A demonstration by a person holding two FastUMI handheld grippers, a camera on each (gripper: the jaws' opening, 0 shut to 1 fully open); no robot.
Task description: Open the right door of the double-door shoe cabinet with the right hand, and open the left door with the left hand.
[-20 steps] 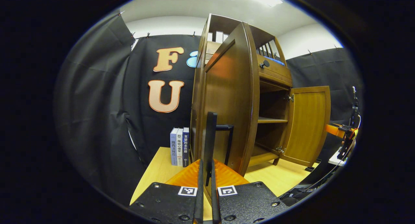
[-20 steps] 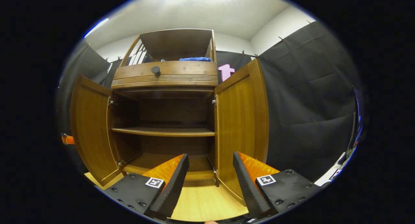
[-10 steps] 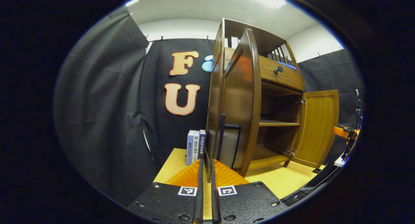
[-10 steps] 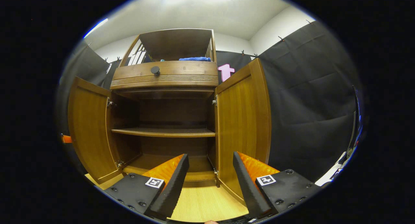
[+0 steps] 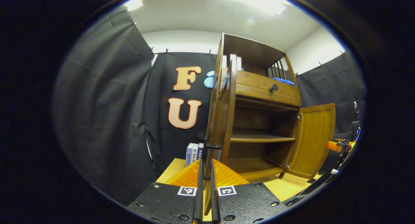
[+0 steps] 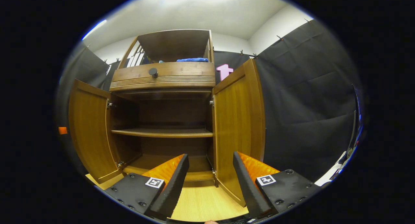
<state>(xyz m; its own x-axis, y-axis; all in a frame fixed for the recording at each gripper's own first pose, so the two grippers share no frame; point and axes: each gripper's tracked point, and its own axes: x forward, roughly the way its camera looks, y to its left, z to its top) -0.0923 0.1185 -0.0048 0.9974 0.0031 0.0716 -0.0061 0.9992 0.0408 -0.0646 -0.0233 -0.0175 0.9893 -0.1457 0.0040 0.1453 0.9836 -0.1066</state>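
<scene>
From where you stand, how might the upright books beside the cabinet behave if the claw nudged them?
The books would probably tip rather than slide, standing on narrow bottom edges. With the cabinet close alongside, they'd likely fall toward the open side. They look stiff, not floppy.

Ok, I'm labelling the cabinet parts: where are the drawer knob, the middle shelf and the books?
drawer knob [image 6: 153, 72], right gripper view, on its round face.
middle shelf [image 6: 162, 132], right gripper view, on its front edge.
books [image 5: 194, 151], left gripper view, on the spines.
</scene>
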